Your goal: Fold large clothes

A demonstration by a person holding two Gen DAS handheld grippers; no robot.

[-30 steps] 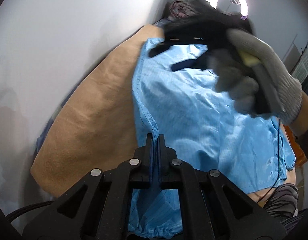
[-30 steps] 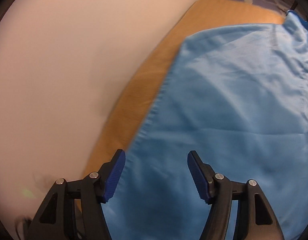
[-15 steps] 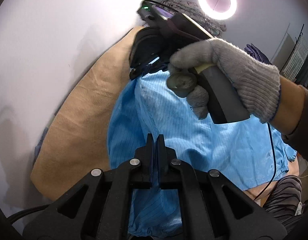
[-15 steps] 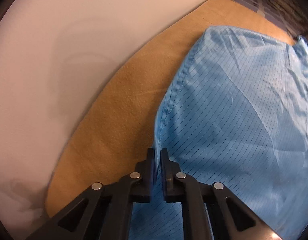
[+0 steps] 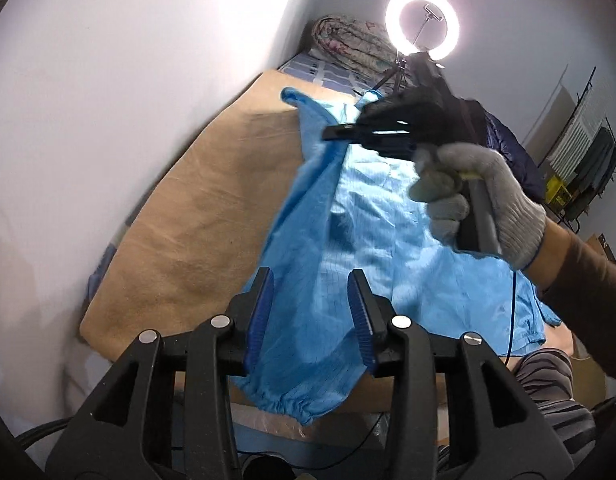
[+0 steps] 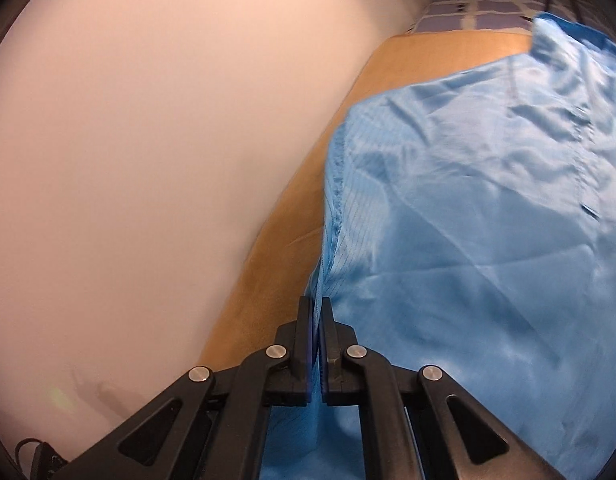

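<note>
Blue garment spread across the tan blanket, right claw pinched tight on its lifted edge, left claw gaping apart above the cuffed sleeve, gripping nothing.

L gripper: jaws wide apart, blue pads facing each other, nothing between them. R gripper: jaws pressed together w/ thin blue fabric pinched between. R hand, grey knit glove, wraps the R gripper handle, raised, brown sleeve behind.
</note>
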